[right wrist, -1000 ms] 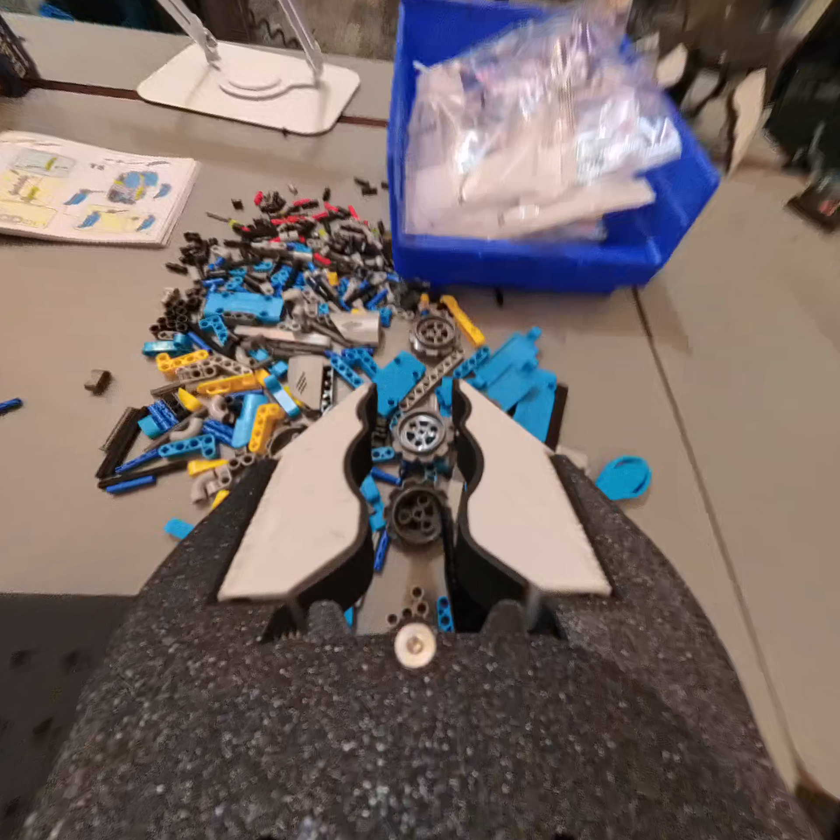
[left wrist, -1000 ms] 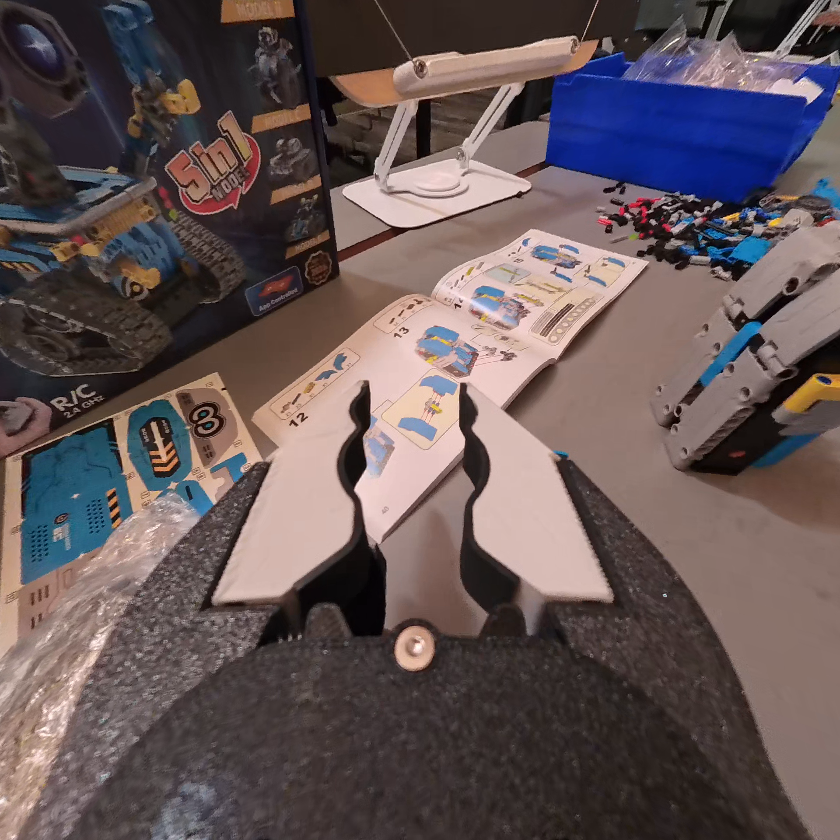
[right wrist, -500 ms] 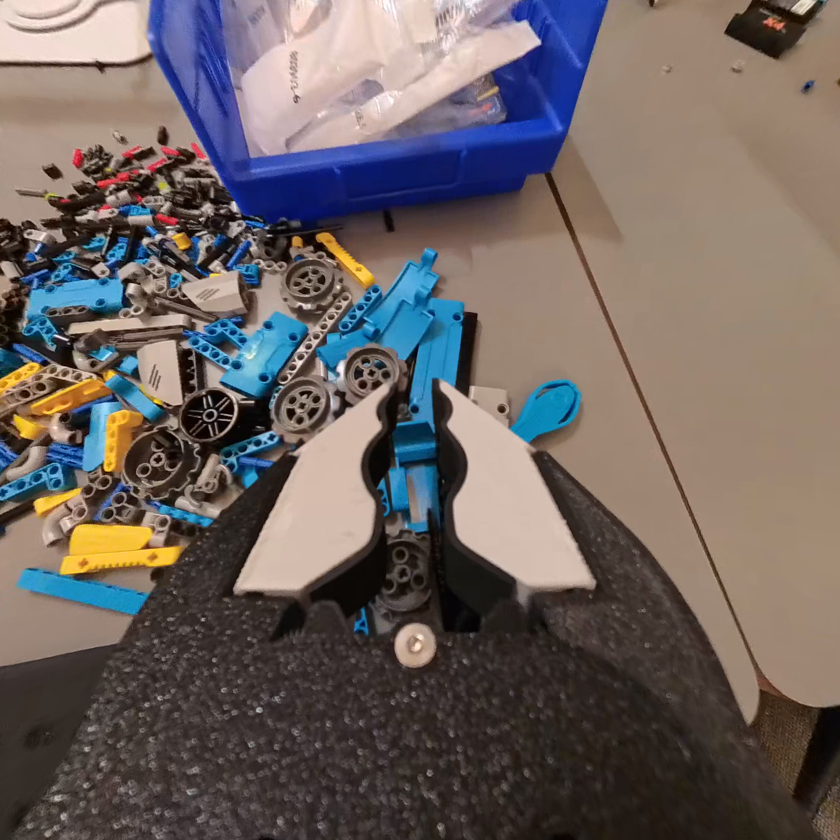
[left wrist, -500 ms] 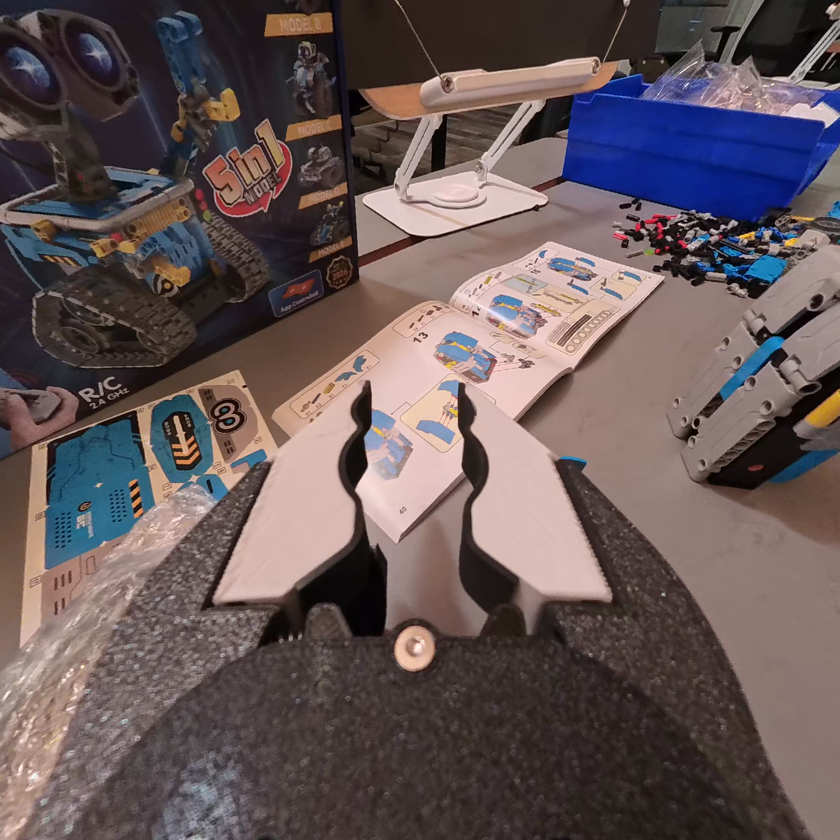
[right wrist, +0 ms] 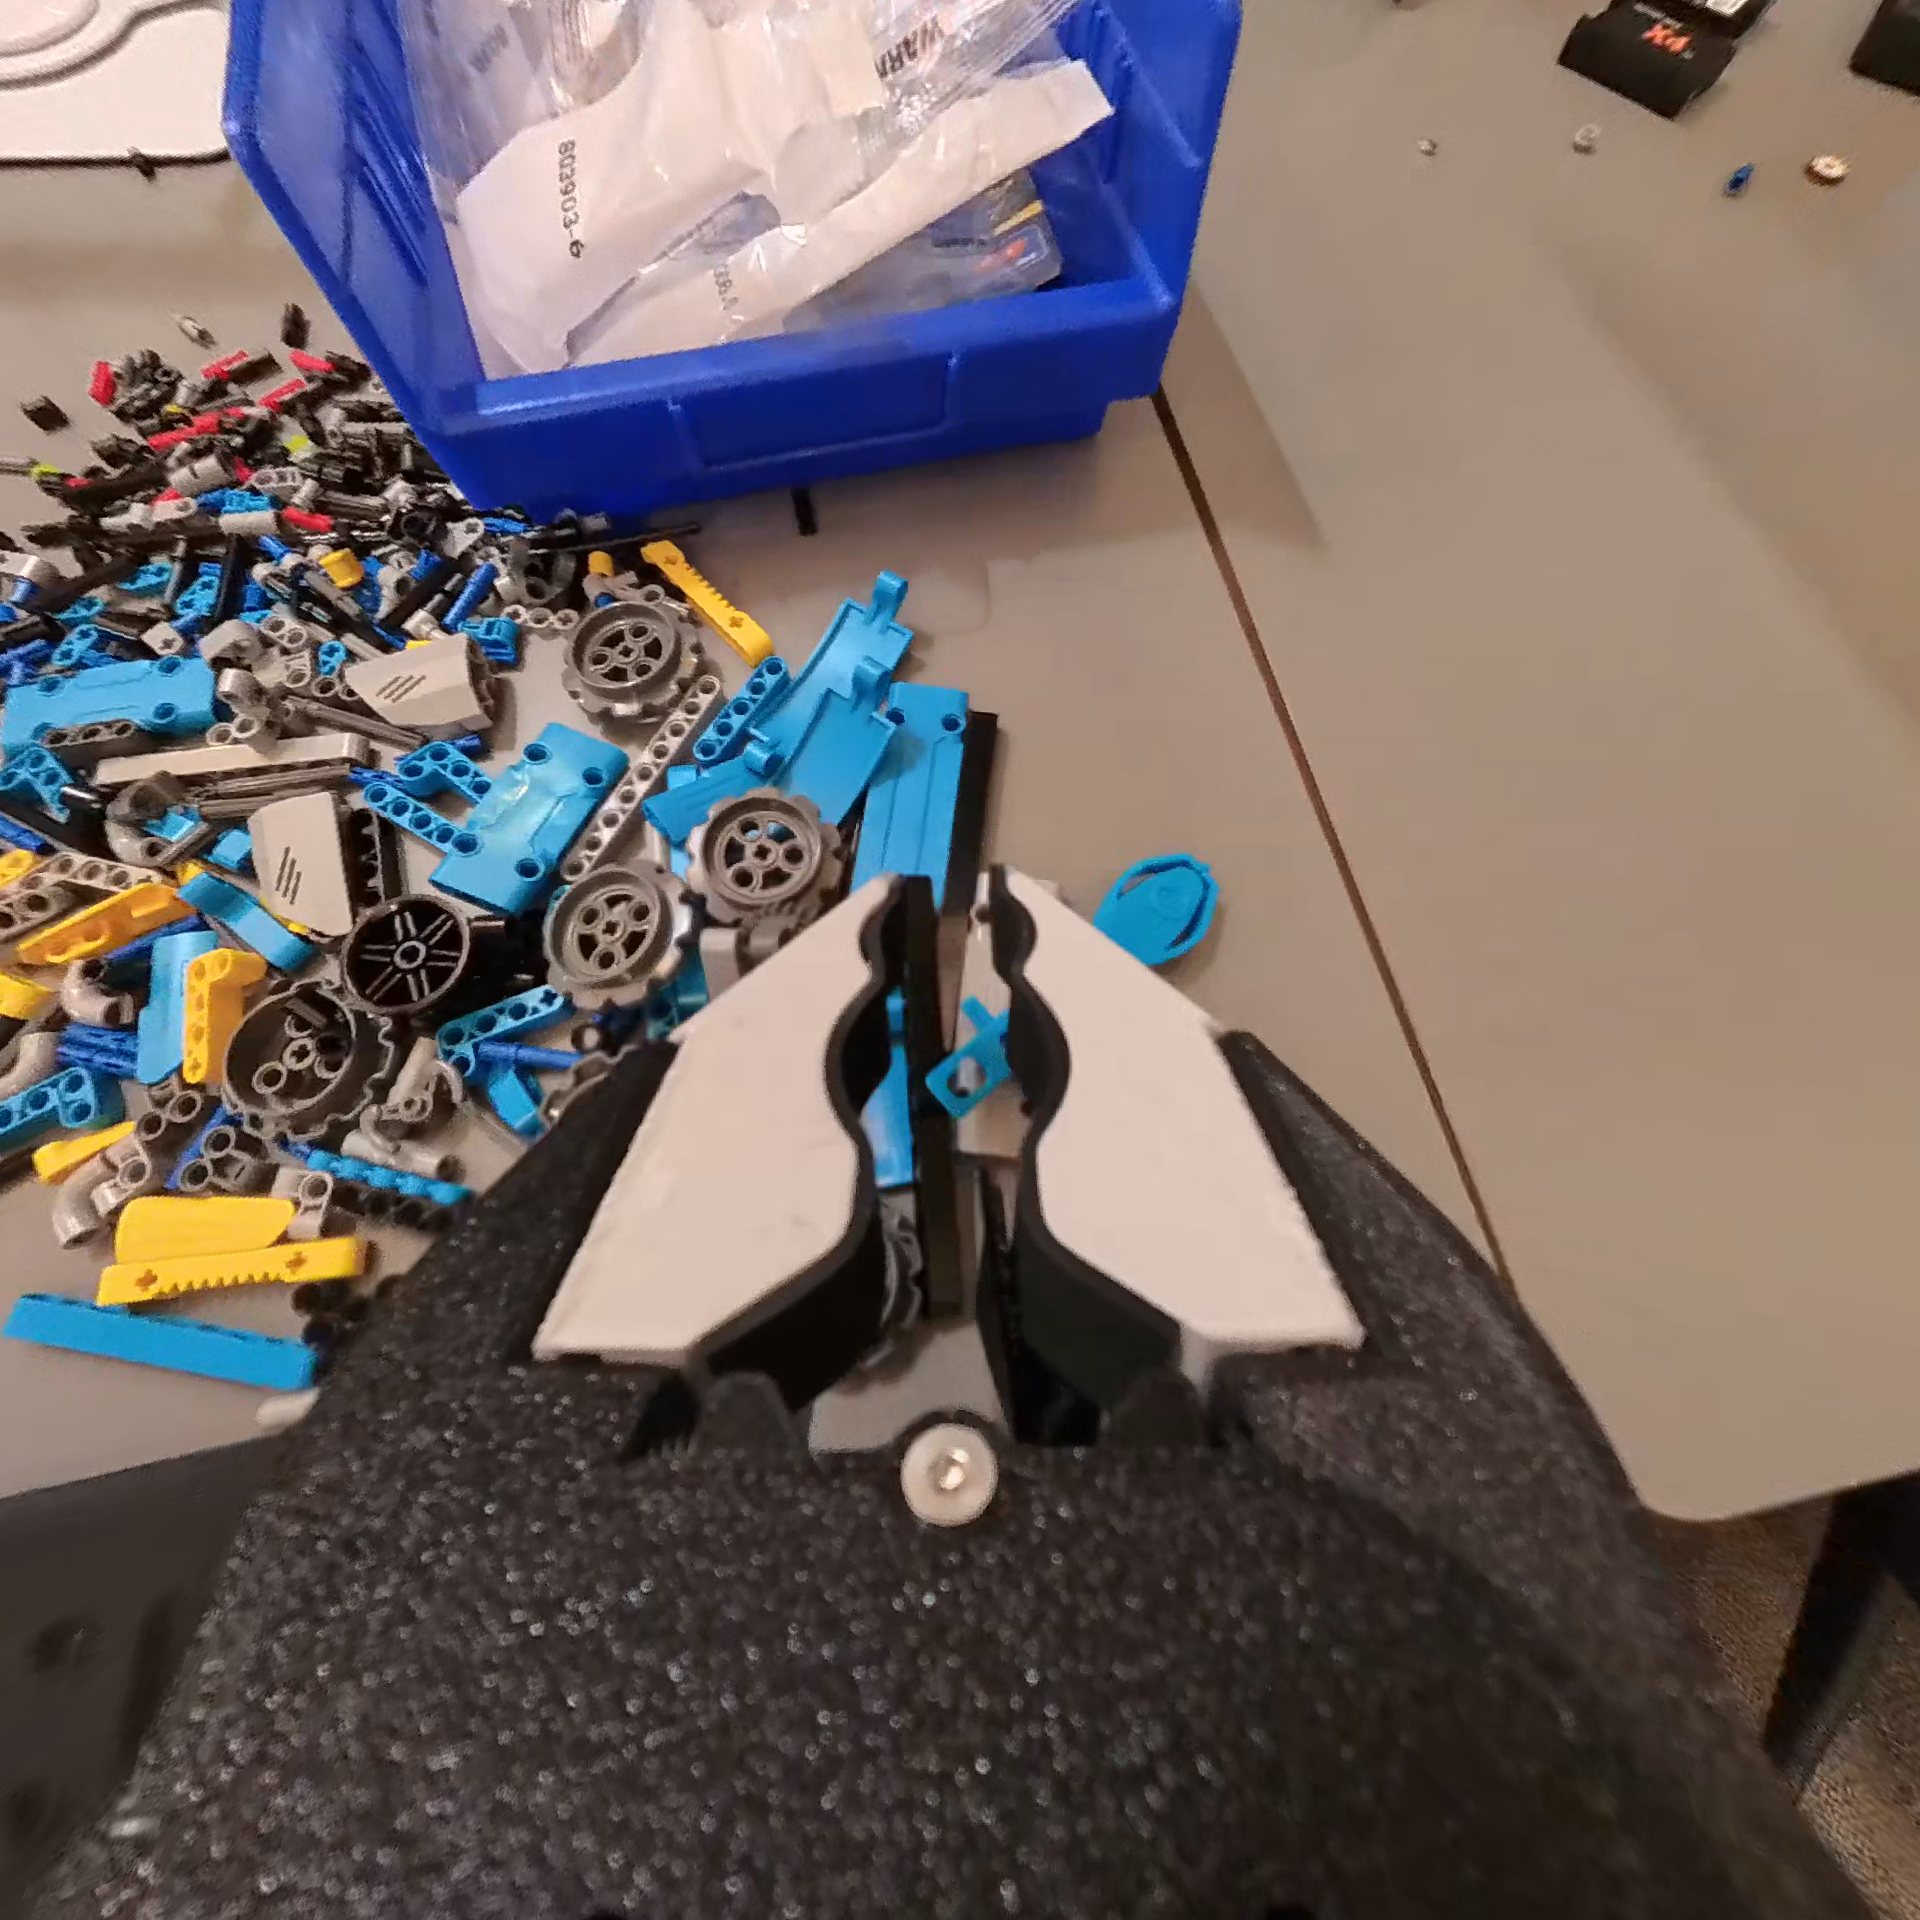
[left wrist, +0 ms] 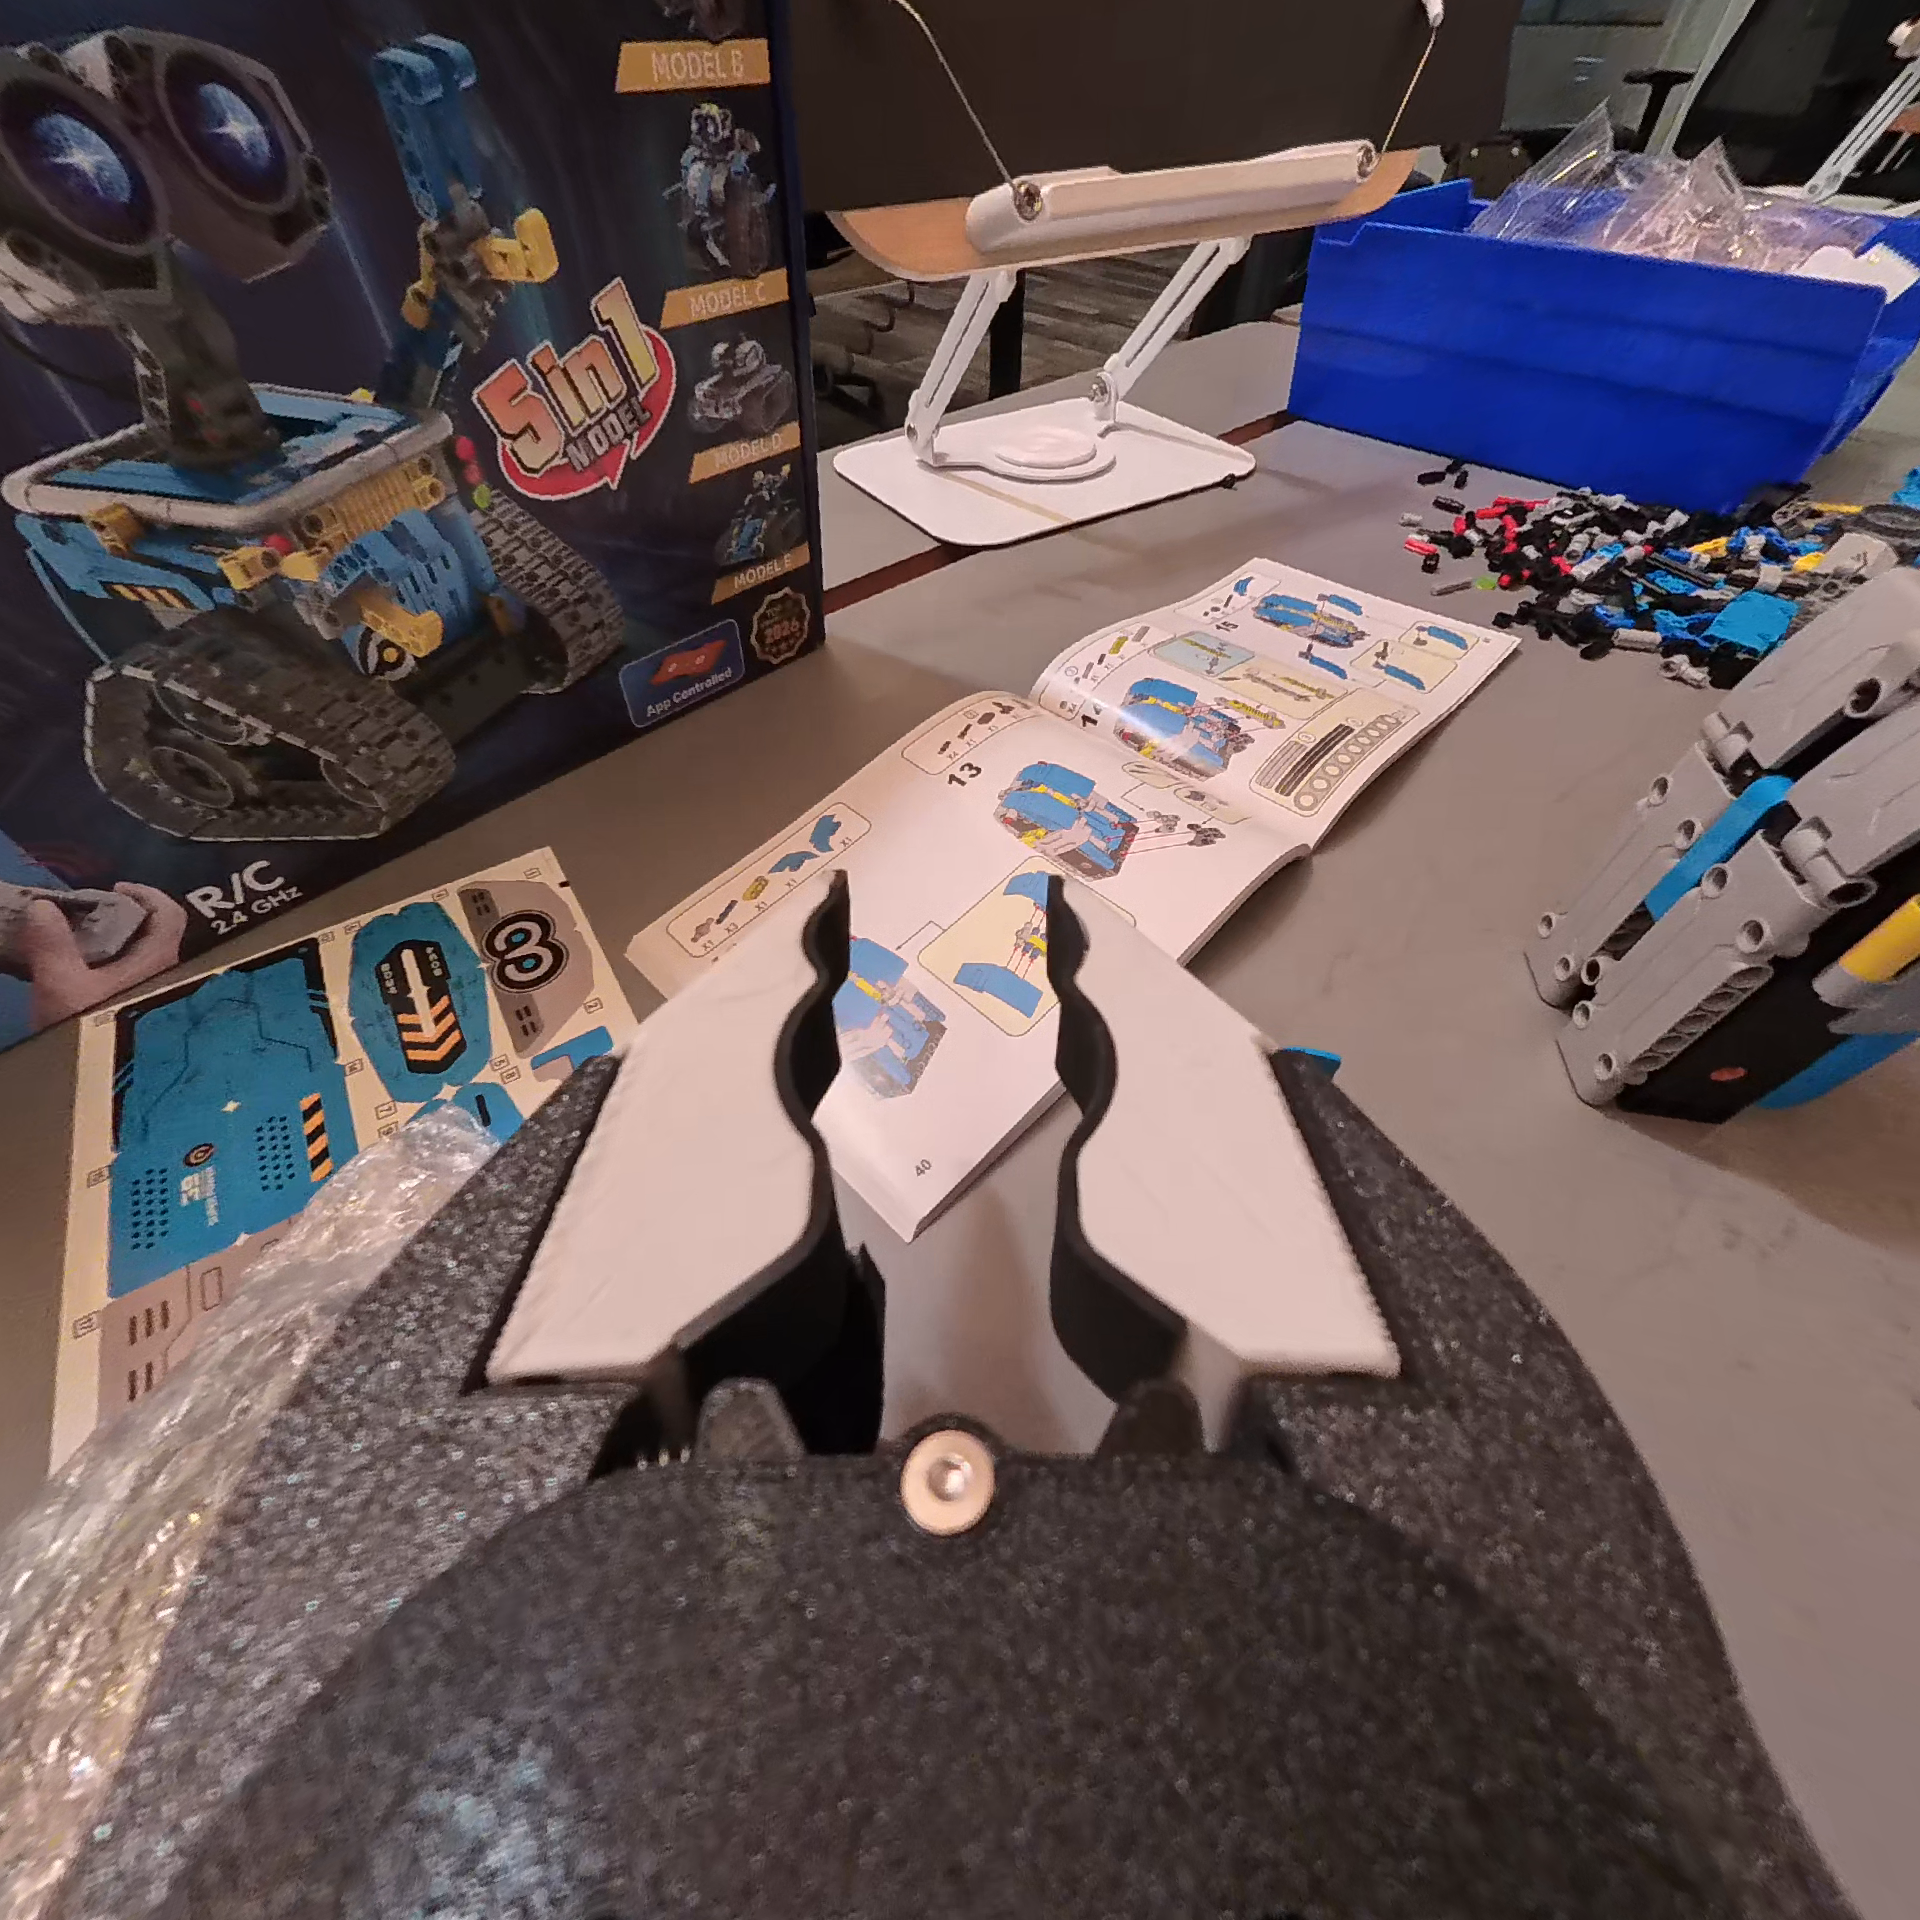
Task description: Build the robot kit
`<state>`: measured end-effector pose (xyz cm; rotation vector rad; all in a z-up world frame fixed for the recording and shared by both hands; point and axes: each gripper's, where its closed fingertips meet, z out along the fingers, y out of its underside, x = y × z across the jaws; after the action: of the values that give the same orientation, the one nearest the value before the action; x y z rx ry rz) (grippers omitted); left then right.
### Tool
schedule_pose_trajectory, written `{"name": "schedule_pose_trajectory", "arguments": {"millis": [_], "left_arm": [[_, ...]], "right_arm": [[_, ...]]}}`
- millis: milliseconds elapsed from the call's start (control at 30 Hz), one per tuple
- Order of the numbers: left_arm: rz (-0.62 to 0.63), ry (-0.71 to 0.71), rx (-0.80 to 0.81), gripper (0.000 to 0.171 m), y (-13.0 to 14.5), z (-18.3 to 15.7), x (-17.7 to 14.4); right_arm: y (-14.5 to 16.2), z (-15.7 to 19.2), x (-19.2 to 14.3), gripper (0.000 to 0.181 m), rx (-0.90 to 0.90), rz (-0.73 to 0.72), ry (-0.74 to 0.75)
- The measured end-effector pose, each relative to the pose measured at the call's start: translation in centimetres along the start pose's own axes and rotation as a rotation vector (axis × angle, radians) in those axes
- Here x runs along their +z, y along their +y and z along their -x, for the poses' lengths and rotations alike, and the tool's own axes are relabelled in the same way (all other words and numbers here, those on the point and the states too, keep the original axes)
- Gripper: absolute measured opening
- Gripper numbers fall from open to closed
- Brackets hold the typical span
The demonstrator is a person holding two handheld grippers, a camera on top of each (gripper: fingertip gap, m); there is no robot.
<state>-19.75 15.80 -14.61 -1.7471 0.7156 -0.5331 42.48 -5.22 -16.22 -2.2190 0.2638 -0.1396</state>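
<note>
At pile edge, right gripper (right wrist: 943, 914) pinches black beam (right wrist: 940, 1091) lengthwise; left gripper (left wrist: 943, 902) spread.

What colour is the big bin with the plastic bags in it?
Bright blue bin; the right wrist view shows it best.

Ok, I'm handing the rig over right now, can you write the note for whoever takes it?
Left gripper: open, empty, above the near corner of the open instruction booklet. Sticker sheet and bubble wrap lie to its left, the partly built grey-and-blue model to its right.
Right gripper: fingers narrowly apart at the right edge of the loose parts pile, with a black strip in the gap. Grip not confirmable.
Blue bin of bags stands behind the pile.
</note>
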Motion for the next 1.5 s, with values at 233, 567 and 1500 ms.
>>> {"name": "schedule_pose_trajectory", "arguments": {"millis": [233, 567, 1500], "left_arm": [[-0.014, -0.017, -0.010, 0.036, -0.2, 0.3, -0.1], [-0.024, -0.026, -0.006, 0.035, -0.3, 0.4, -0.2], [-0.008, -0.021, 0.032, 0.035, -0.1, -0.1, 0.0]], "right_arm": [[2.9, 0.7, -1.7, 0.015, -0.062, 0.078, -0.077], [4.3, 0.8, -2.7, 0.014, -0.104, 0.092, -0.117], [4.2, 4.4, -1.6, 0.019, -0.285, 0.083, -0.164]]}}
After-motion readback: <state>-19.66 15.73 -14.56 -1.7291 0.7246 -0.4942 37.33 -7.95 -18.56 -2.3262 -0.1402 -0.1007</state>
